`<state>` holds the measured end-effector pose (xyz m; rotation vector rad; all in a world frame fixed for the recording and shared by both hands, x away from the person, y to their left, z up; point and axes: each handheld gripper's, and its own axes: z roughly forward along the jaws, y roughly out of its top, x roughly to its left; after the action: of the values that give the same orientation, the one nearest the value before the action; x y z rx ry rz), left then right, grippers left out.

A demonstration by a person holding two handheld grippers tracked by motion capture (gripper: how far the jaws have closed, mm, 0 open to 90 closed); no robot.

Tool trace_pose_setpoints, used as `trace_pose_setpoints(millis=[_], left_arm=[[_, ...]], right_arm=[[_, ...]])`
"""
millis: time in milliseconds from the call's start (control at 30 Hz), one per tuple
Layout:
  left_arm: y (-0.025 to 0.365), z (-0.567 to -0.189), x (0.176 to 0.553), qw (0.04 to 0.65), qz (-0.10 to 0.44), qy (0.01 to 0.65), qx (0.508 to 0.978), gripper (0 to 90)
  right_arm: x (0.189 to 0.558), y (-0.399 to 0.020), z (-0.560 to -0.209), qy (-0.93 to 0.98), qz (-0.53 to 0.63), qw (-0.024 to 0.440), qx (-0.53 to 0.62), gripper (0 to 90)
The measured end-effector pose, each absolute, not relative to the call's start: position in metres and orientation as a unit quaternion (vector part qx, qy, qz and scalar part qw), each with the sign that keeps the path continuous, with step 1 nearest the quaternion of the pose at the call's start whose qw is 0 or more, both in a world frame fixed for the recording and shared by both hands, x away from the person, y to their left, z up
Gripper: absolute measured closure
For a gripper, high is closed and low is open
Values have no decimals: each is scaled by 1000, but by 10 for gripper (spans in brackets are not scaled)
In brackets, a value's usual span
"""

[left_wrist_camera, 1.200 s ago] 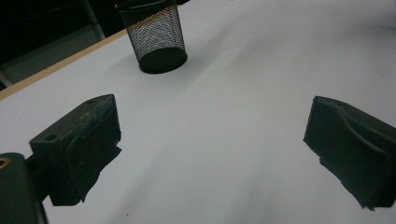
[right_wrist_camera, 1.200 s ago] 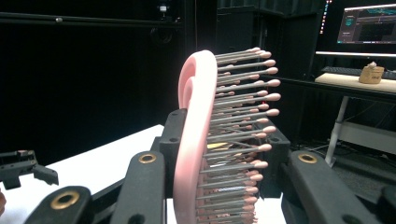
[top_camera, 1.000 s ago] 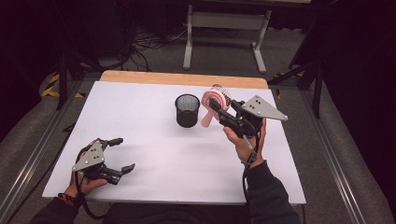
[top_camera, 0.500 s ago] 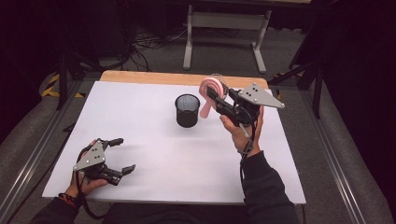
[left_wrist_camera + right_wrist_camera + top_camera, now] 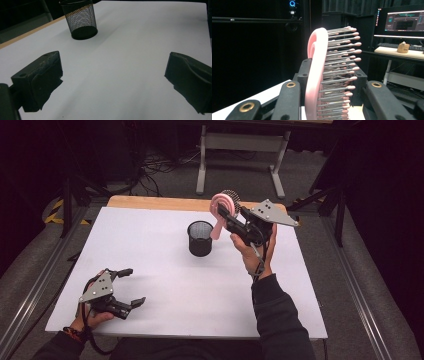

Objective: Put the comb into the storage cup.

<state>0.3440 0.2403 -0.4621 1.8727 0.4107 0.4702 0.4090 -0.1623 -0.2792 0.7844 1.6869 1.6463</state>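
The right gripper (image 5: 229,216) has its jaws clamped on a pink hairbrush (image 5: 220,205), which is lifted well above the table (image 5: 165,245). In the right gripper view the jaws close on the brush (image 5: 317,75) from both sides, one against its smooth pink back, the other against the pin side. The head stands upright above the jaws, its metal pins tipped with small pink balls. The handle hangs below the gripper, angled down toward a black mesh cup (image 5: 200,238) that stands near the middle of the table. The handle end lies just beside the cup rim in the high view; whether it is over the opening cannot be told.

The left gripper (image 5: 129,287) rests low at the near left of the table with its jaws wide and nothing between them; its own view looks across bare white surface to the cup (image 5: 80,21).

Assessment: the brush looks light and stiff, a hard plastic body. The pins are likely to flex and could bend under clamping, and the glossy back may slip. The handle or neck would offer a sounder hold than the pin bed. The cup appears light and could tip if struck on the rim.
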Motion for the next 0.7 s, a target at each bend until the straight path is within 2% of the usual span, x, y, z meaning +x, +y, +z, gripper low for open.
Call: trace_pose_setpoints(millis=[700], left_arm=[[241,-462,344,554,195,171,791,21]], right_arm=[[437,-139,-284,637,625,326,314,629]])
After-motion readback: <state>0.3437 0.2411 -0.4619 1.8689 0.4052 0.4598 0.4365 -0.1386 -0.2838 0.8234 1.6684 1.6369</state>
